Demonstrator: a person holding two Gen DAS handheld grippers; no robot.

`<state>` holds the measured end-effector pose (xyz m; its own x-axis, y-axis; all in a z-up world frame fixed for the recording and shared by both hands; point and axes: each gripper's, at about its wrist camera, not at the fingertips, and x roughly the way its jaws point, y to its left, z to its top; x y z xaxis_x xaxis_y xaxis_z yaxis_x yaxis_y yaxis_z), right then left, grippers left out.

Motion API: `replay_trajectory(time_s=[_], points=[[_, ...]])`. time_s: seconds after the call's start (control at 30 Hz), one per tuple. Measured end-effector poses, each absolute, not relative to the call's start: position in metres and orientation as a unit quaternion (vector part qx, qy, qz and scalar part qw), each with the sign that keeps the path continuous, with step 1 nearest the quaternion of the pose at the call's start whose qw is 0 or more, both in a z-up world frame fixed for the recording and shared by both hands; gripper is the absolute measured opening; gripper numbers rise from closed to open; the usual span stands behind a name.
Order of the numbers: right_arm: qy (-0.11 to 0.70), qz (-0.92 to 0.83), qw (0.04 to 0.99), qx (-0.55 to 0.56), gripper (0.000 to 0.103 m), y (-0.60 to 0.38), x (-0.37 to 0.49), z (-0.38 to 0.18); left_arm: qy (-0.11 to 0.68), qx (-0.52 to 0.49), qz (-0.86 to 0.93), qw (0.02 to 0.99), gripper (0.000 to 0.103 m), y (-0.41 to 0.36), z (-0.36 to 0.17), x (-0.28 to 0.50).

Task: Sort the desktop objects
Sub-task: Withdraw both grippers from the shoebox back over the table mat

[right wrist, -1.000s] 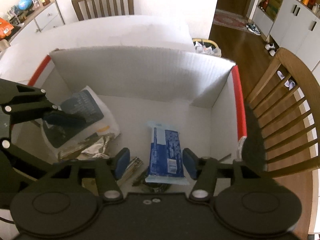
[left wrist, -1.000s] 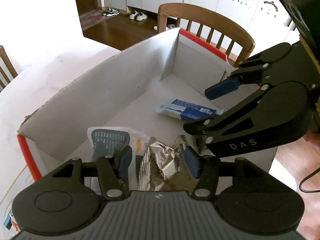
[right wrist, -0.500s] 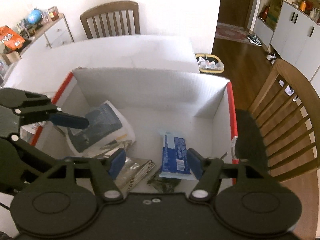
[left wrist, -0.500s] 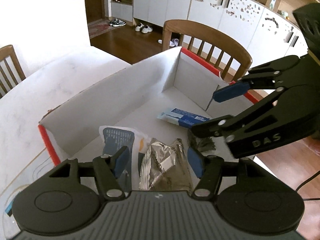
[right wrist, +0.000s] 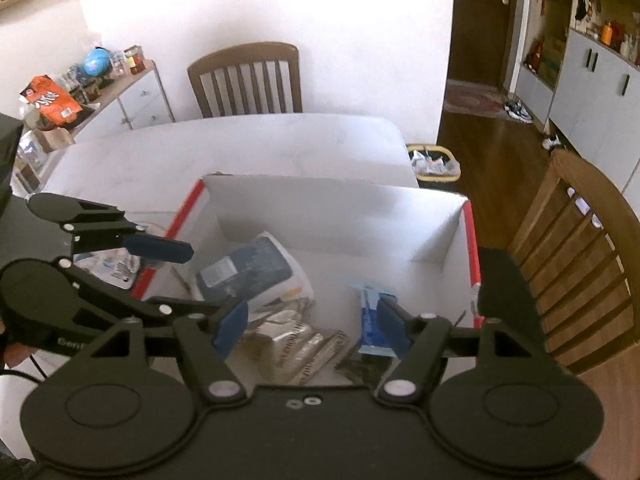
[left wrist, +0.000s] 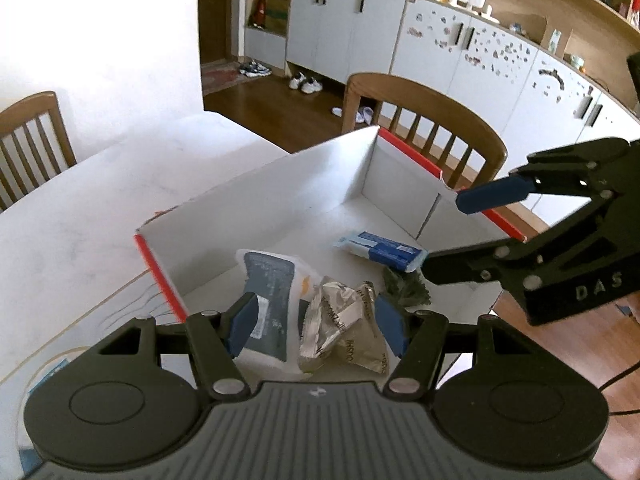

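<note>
A white cardboard box [left wrist: 280, 200] with red edges stands on the white table. In it lie a white pouch with a dark blue label [left wrist: 268, 280], a crumpled silver foil wrapper [left wrist: 340, 320], a blue and white packet [left wrist: 380, 250] and a dark green scrap [left wrist: 404, 292]. My left gripper [left wrist: 316, 324] hangs open above the box's near end, over pouch and foil, holding nothing. My right gripper [right wrist: 312, 328] hovers over the same box [right wrist: 320, 208], above the foil [right wrist: 296, 340] and the blue packet [right wrist: 370, 320]. Its jaws are opening and nothing is pressed between them. Each gripper shows in the other's view: right [left wrist: 460, 232], left [right wrist: 176, 276].
Wooden chairs stand at the box's far side [left wrist: 420, 120], at the table's left [left wrist: 28, 140] and at its far end [right wrist: 248, 80]. A small packet [right wrist: 112, 268] lies on the table outside the box's red edge. A basket [right wrist: 434, 162] sits on the wood floor.
Both grippers have risen and drawn back from the box, which now looks smaller and farther below. Both pairs of jaws stand wider. The items in the box have not moved.
</note>
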<state>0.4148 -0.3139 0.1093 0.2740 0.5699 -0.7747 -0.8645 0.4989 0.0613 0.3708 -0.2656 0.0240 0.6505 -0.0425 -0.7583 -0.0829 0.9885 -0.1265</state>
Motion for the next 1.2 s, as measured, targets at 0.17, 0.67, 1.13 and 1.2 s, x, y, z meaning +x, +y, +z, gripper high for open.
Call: replay_trajectory(time_s=[0.17, 0.67, 1.13, 1.2], points=[[0.372, 0.467, 0.779, -0.19, 0.073, -0.313, 0.394, 0.118, 0.403, -0.077, 0.018, 0.912, 0.066, -0.258, 0.031, 0.352], [0.362, 0.473, 0.785, -0.169, 0.082, -0.289, 0.329, 0.128, 0.38, -0.09, 0.024, 0.92, 0.067, -0.219, 0.046, 0.29], [0.343, 0.5, 0.778, -0.162, 0.091, -0.25, 0.265, 0.13, 0.373, -0.099, 0.035, 0.922, 0.079, -0.176, 0.046, 0.231], [0.342, 0.5, 0.779, -0.16, 0.092, -0.244, 0.258, 0.129, 0.371, -0.099, 0.037, 0.923, 0.082, -0.169, 0.045, 0.222]])
